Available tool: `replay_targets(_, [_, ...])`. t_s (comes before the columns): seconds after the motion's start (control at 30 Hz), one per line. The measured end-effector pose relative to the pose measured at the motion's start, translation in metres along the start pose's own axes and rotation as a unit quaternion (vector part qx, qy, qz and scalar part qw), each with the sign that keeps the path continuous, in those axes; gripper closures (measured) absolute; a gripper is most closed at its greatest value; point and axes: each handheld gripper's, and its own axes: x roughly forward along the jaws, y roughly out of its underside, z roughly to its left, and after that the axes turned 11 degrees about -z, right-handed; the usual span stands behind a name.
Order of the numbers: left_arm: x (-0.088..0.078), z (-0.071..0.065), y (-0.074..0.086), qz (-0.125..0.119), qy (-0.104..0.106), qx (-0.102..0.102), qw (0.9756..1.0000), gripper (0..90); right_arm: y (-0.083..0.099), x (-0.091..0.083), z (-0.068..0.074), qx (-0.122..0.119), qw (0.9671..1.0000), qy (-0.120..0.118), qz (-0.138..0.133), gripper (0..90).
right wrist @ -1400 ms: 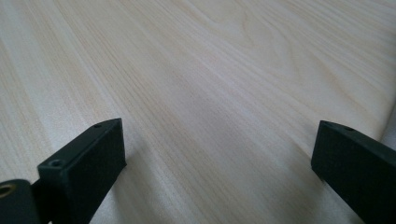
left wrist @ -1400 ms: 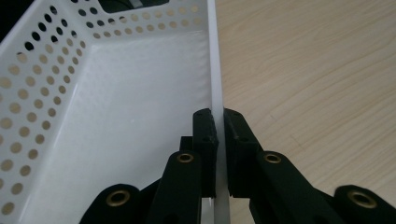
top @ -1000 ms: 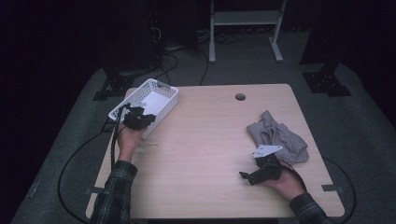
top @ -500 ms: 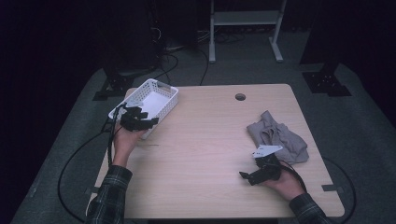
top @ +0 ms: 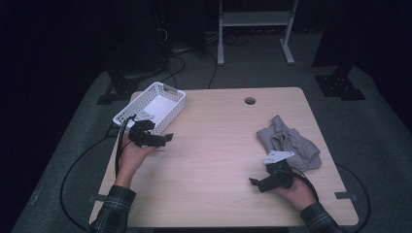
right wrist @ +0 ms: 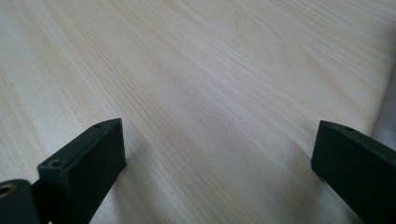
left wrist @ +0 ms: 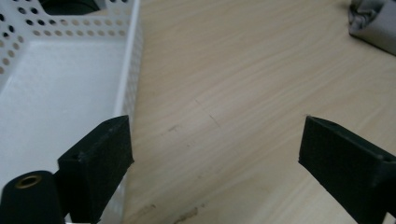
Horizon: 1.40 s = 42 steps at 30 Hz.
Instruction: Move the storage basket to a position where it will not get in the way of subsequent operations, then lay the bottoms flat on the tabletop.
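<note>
A white perforated basket (top: pixel 171 110) stands at the table's far left, and its floor (left wrist: pixel 60 84) looks empty. My left gripper (top: pixel 164 138) hovers over bare wood just beside the basket's near corner. Its jaws (left wrist: pixel 215 158) have just been opening and stand wide apart with nothing between them. A crumpled grey cloth (top: pixel 291 143) lies on the right side of the table, and it is also seen far off (left wrist: pixel 373 23). My right gripper (top: pixel 253 183) rests low near the front edge, left of the cloth, open (right wrist: pixel 219 163) and empty over wood.
The light wooden table (top: pixel 218 145) has a round cable hole (top: pixel 249 101) near its far edge. A black cable (top: pixel 116 145) trails from the left gripper off the table's left side. The cloth's edge (right wrist: pixel 390 112) lies just past the right gripper's right jaw.
My left gripper has drawn away from the basket toward the near side and slightly right, and its jaws have opened. The right hand has stayed still.
</note>
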Motion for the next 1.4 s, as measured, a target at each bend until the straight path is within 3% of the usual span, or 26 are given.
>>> replay_targets(0.17, [-0.002, -0.014, 0.011, -0.002, 0.010, -0.003, 0.9999, 2.5, 0.000, 0.000, 0.001, 0.004, 1.0000, 0.006, 0.000, 2.3])
replay_targets(0.3, [-0.004, -0.026, 0.020, 0.011, 0.017, -0.001, 0.9998, 0.5, 0.000, -0.001, 0.002, 0.008, 0.9999, 0.010, 0.000, 2.3])
replay_targets(0.4, [-0.005, -0.035, 0.029, 0.022, 0.018, 0.011, 0.9995, 0.5, 0.000, 0.000, 0.002, 0.009, 0.9999, 0.009, 0.000, 2.2])
replay_targets(0.6, [-0.008, -0.050, 0.043, 0.034, 0.026, 0.016, 0.9989, 0.5, 0.000, 0.000, 0.002, 0.009, 0.9999, 0.009, 0.001, 2.2])
replay_targets(0.83, [-0.008, -0.067, 0.064, 0.057, 0.044, 0.030, 0.9969, 0.5, 0.000, 0.000, 0.002, 0.008, 0.9999, 0.009, 0.001, 2.2])
replay_targets(1.07, [-0.009, -0.079, 0.081, 0.069, 0.052, 0.035, 0.9956, 0.5, 0.000, 0.000, 0.002, 0.008, 0.9999, 0.009, 0.000, 2.2])
replay_targets(1.27, [-0.009, -0.084, 0.100, 0.096, 0.050, 0.045, 0.9931, 0.5, 0.000, 0.000, 0.002, 0.008, 0.9999, 0.009, 0.000, 2.3])
replay_targets(1.4, [-0.013, -0.082, 0.106, 0.090, 0.048, 0.049, 0.9936, 0.0, 0.000, 0.000, 0.002, 0.008, 0.9999, 0.009, 0.000, 2.3])
